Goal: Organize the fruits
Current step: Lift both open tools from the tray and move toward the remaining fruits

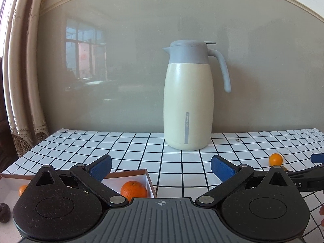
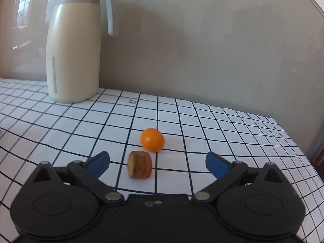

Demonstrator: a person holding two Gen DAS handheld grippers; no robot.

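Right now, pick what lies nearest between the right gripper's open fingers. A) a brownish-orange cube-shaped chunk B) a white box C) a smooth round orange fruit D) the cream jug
A: the cube-shaped chunk lies just ahead of the open right gripper, with the round orange fruit behind it.

Bare grid-patterned white tablecloth [image 2: 222, 125] lies open around the small round orange fruit [image 2: 152, 139] and brownish cube-shaped chunk [image 2: 140, 164], the tall cream-and-grey thermos jug [image 2: 74, 46] standing well apart at the wall.
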